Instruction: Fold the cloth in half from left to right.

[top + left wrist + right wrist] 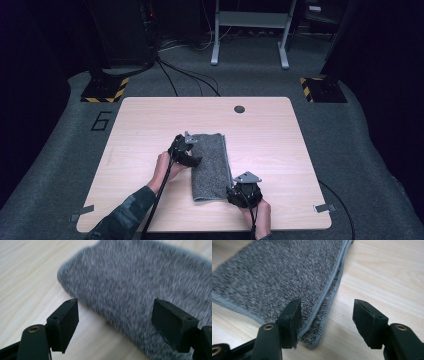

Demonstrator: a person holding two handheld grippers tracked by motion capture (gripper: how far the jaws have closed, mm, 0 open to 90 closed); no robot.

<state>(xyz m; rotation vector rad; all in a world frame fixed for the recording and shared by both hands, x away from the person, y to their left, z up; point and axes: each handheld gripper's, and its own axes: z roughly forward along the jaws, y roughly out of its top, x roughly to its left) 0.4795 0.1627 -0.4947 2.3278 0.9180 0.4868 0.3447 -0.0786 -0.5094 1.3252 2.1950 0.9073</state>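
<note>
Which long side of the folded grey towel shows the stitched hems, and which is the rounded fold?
On the towel, hems run along the side by the right gripper; the left gripper faces the fold.

Camouflage-patterned sleeve, 2 black grippers with grey three-cornered plates, trailing cables

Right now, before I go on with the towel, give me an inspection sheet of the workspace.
Surface: light wooden table with a dark round hole near its far edge.
Job's things: grey towel, folded into a long strip, flat at mid-table; hemmed edges stacked on its right side.
Clutter: nothing seen.
Grippers: left gripper open at the towel's rounded fold, nothing between the jaws; right gripper open over the towel's near hemmed corner, not pinching it.
Cables: black cables run across the floor behind the table.
Surroundings: grey carpet, two striped base plates, a grey stand.
</note>
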